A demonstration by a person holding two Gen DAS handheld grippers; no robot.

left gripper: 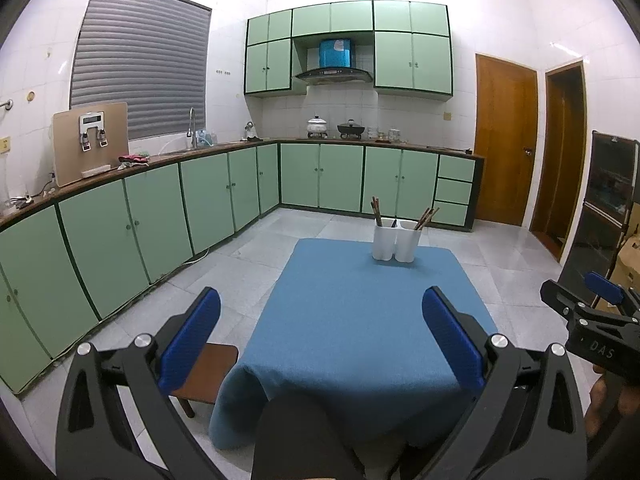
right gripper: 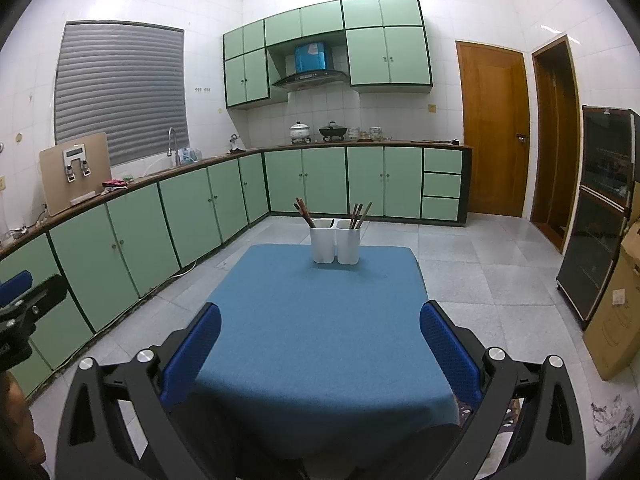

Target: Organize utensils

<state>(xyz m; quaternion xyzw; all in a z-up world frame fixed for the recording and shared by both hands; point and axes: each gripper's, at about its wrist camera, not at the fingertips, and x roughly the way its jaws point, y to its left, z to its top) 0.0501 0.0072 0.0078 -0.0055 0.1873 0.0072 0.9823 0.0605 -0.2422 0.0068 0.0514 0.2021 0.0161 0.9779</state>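
A white two-cup utensil holder (left gripper: 396, 240) (right gripper: 335, 241) stands at the far end of a table under a blue cloth (left gripper: 360, 312) (right gripper: 320, 320). Brown chopsticks (left gripper: 376, 210) (right gripper: 305, 212) lean in the left cup, and more chopsticks (left gripper: 426, 218) (right gripper: 360, 214) lean in the right cup. My left gripper (left gripper: 320, 336) hangs open over the near left part of the table, holding nothing. Over the near edge my right gripper (right gripper: 320, 344) is likewise open and holds nothing. Both are well short of the holder.
A wooden stool (left gripper: 204, 376) stands by the table's left side. Green cabinets (left gripper: 120, 220) line the left and back walls. A dark glass cabinet (right gripper: 600, 208) and a cardboard box (right gripper: 616, 312) stand at the right. Grey tiled floor surrounds the table.
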